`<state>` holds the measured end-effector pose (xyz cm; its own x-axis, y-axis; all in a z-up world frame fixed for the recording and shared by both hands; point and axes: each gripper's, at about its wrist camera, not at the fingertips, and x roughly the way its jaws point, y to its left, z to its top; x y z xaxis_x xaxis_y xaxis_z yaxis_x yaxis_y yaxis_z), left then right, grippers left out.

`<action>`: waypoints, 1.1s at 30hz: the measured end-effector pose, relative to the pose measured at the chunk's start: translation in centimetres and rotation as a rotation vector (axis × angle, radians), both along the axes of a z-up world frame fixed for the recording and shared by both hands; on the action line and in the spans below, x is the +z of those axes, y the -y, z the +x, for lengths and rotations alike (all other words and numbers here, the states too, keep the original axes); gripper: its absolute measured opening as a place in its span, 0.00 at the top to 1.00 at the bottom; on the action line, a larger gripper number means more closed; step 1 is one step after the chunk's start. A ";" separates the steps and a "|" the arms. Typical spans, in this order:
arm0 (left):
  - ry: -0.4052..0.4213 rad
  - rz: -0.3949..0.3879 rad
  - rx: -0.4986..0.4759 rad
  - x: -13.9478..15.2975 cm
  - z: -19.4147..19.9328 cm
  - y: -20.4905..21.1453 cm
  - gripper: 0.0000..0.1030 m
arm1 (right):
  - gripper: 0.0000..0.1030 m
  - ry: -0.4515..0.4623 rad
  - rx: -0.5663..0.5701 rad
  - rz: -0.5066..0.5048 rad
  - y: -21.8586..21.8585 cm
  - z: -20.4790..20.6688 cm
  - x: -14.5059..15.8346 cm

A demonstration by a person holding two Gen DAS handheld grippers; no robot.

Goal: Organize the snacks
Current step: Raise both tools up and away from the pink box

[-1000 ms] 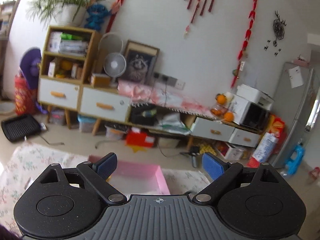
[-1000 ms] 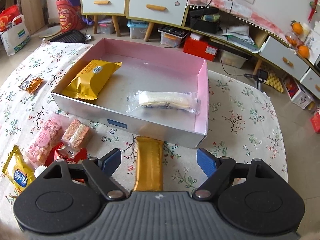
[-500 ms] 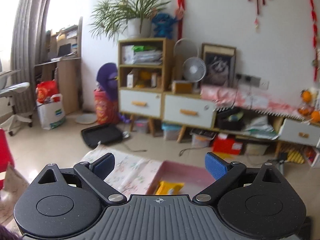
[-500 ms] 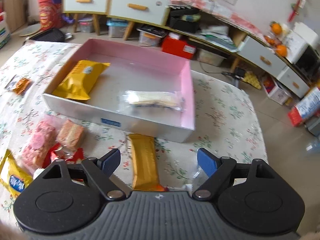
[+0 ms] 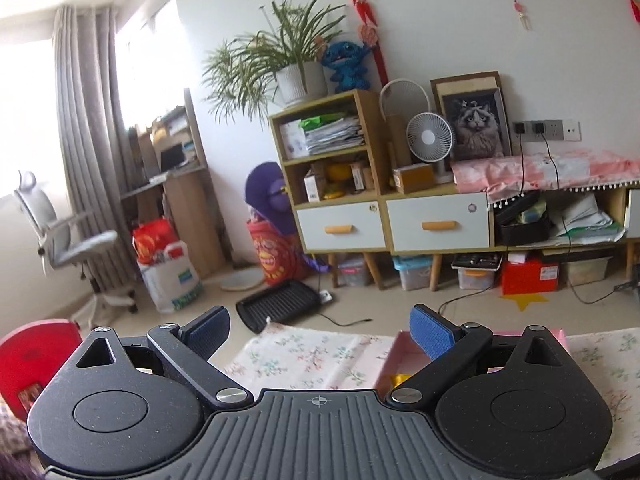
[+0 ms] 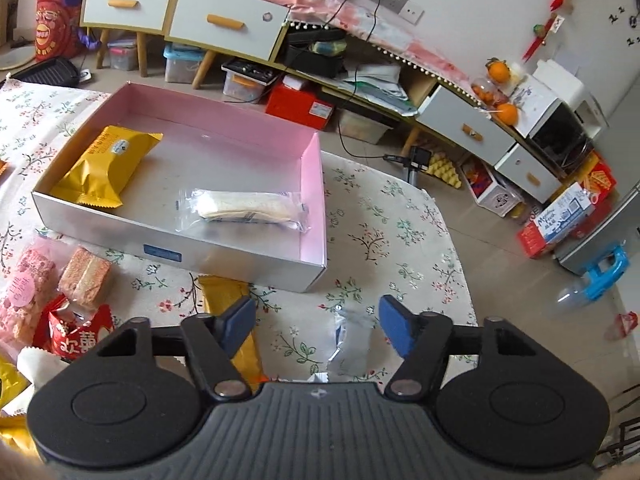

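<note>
the pink box (image 6: 312,184) on the floral table (image 6: 400,232) holds a yellow packet (image 6: 106,170) and a clear-wrapped white bar (image 6: 244,210). in front of the box lie a gold bar (image 6: 230,300), a clear wrapper (image 6: 352,336) and pink rice cakes (image 6: 84,276). the right tongs (image 6: 318,326), empty, have just been narrowing over that wrapper. the left tongs (image 5: 320,332) gape wide, empty.

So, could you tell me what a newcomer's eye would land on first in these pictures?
Probably the pink-lined box on the floral tablecloth, holding a yellow packet at its left and a clear-wrapped white snack toward its right. In the left wrist view, the leafy potted plant on the wooden shelf stands out.
</note>
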<state>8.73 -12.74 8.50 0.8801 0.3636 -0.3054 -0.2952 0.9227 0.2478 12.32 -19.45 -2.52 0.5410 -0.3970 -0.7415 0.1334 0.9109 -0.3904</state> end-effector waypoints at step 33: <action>-0.062 0.098 0.026 -1.6 0.5 0.2 0.01 | 0.21 -0.007 0.055 -0.133 -1.1 -0.8 -0.6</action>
